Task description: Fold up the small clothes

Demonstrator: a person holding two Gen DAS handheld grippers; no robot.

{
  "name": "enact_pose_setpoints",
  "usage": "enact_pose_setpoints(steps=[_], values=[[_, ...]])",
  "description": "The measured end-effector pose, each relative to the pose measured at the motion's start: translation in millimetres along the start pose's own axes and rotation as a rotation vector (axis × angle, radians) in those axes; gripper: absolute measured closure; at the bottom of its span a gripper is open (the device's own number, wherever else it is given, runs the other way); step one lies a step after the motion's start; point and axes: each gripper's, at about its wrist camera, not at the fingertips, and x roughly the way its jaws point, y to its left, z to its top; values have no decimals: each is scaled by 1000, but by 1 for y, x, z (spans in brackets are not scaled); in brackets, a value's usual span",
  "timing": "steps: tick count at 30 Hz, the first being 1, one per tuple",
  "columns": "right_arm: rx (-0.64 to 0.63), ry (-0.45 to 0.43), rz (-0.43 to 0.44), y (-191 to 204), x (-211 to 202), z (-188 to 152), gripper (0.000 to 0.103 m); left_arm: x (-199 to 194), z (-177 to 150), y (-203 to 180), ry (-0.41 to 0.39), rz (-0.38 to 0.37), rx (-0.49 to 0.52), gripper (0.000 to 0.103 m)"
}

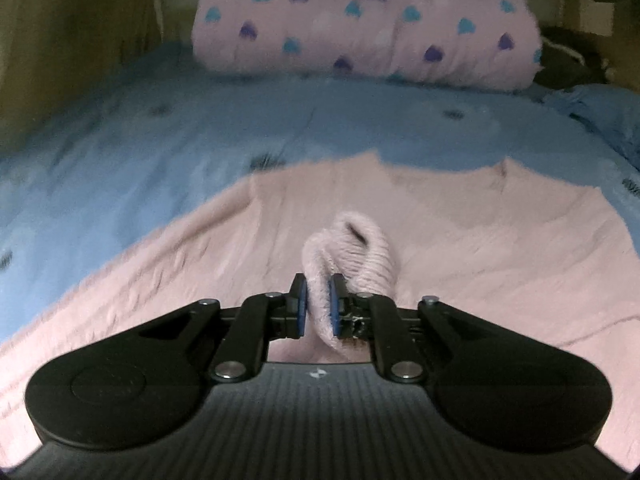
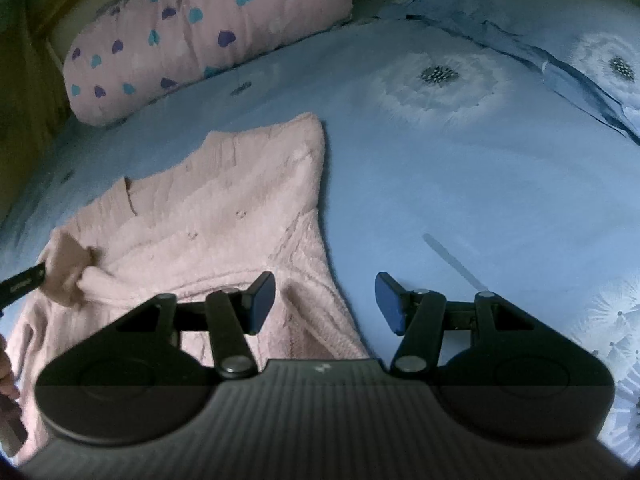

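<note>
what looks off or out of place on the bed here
Nothing is damaged or spilled. The pink sweater lies askew on the blue sheet, one cuff bunched up in the shut left hand-held gripper.

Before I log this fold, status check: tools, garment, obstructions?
Left tool shut on pink sweater's cuff. Right tool open, empty, over sweater's edge. Sweater flat on blue bedsheet. Heart-print pillow beyond, not obstructing.

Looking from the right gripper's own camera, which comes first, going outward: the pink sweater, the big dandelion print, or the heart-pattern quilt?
1. Pink sweater, lying under the left finger.
2. Dandelion print, ahead on the blue sheet.
3. Heart-pattern quilt, far back left.
</note>
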Motion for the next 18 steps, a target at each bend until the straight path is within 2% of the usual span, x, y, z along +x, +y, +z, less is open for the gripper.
enact_pose_setpoints(steps=[2,5,6,8,11,17,18], values=[[-8,10,-4,2,2,-1,45,3,-3,15,24,4,-21,88],[-9,16,-13,7,5,-2,45,2,-4,35,20,8,-52,88],[-9,21,-14,10,6,-3,45,0,-4,39,19,-14,-73,88],[-18,35,-3,14,9,-4,45,-2,-3,48,26,-121,-120,88],[-53,46,-9,22,13,-7,44,-5,2,50,15,-210,-175,87],[-109,43,-66,34,18,-15,44,-6,3,55,8,-245,-237,69],[-124,41,-76,37,19,-16,43,-7,3,57,4,-242,-239,64]])
